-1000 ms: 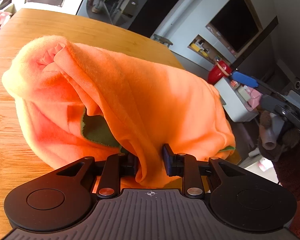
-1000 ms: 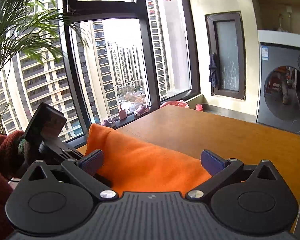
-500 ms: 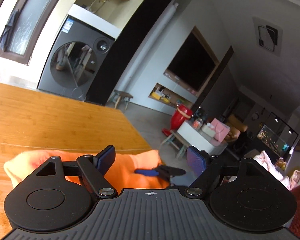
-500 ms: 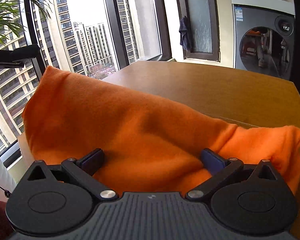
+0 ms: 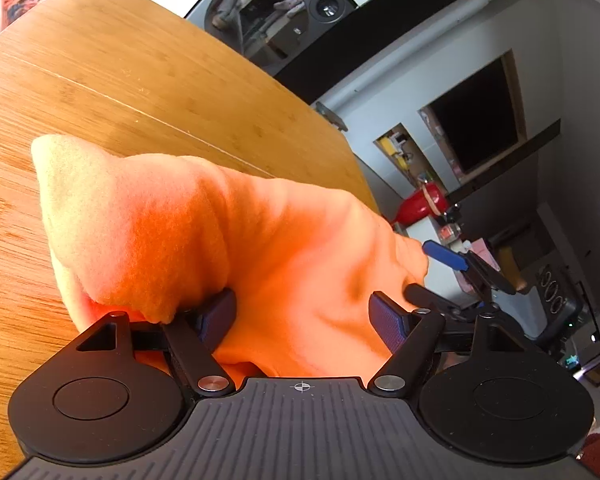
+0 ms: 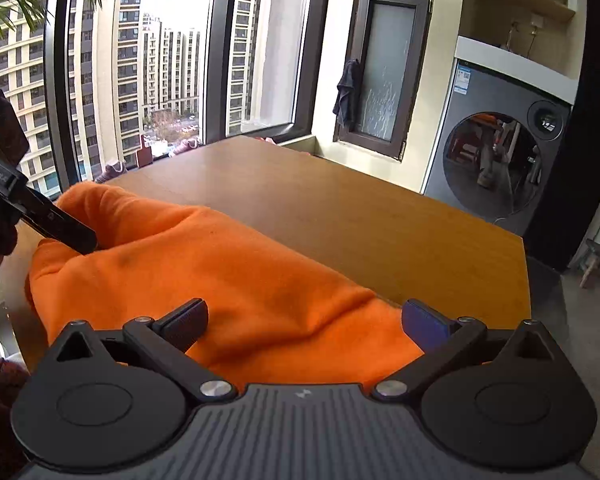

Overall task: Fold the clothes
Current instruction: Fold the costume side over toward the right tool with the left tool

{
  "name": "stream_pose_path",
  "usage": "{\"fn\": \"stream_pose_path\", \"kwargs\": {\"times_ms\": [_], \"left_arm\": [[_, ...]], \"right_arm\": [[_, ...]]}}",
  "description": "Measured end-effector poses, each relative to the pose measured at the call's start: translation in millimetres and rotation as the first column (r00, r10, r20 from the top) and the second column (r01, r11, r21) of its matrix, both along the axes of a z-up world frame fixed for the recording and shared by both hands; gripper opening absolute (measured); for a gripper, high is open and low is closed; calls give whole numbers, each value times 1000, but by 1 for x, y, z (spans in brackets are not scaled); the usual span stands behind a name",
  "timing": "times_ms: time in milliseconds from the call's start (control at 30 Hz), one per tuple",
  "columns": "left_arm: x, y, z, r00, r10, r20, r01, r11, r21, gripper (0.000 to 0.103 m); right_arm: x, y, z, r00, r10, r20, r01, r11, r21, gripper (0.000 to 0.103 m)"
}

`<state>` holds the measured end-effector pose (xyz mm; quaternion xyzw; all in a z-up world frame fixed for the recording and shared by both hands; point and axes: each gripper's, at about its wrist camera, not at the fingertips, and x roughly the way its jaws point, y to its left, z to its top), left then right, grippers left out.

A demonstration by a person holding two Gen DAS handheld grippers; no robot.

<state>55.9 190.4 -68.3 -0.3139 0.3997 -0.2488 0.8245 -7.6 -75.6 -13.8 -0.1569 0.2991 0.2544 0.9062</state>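
Left wrist: orange garment (image 5: 260,248) overhangs table (image 5: 120,80) edge; far tabletop bare.

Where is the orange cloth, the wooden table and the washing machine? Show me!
orange cloth (image 6: 236,276), right wrist view, on the middle of its rumpled top.
wooden table (image 6: 340,208), right wrist view, on the bare top beyond the cloth.
washing machine (image 6: 496,160), right wrist view, on its round glass door.
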Motion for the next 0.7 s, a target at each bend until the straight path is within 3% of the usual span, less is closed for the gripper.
{"fn": "stream_pose_path", "kwargs": {"times_ms": [33, 133, 200, 267, 333, 400, 533, 600, 700], "left_arm": [[-2, -2, 4, 1000, -3, 1, 3, 1000, 5, 79], [-11, -6, 21, 999, -34, 17, 33, 999, 8, 87], [-21, -9, 31, 994, -106, 23, 107, 992, -68, 92], [-31, -17, 34, 980, -197, 28, 199, 965, -170, 95], [-41, -31, 29, 967, -253, 21, 251, 944, -215, 97], [-42, -44, 15, 961, -274, -34, 261, 943, -205, 97], [-33, -47, -22, 957, -177, -228, 146, 978, -147, 97], [-24, -43, -25, 962, -134, -239, 101, 984, -146, 93], [-3, -39, -11, 982, -75, -175, 64, 996, -66, 90]], "right_arm": [[3, 1, -12, 1000, -21, -20, 20, 999, -25, 103], [3, -4, -28, 998, -46, -32, 47, 998, 34, 103], [5, -5, -28, 998, -54, -38, 56, 997, 48, 103], [6, -5, -30, 998, -55, -35, 57, 997, 51, 103], [8, -4, -31, 998, -54, -34, 55, 997, 51, 103], [9, -4, -32, 998, -56, -33, 57, 997, 53, 103], [1, -7, -32, 998, -55, -20, 56, 997, 44, 103], [0, -8, -31, 998, -56, -14, 57, 998, 41, 103], [3, -11, -32, 997, -72, -27, 74, 996, 59, 103]]}}
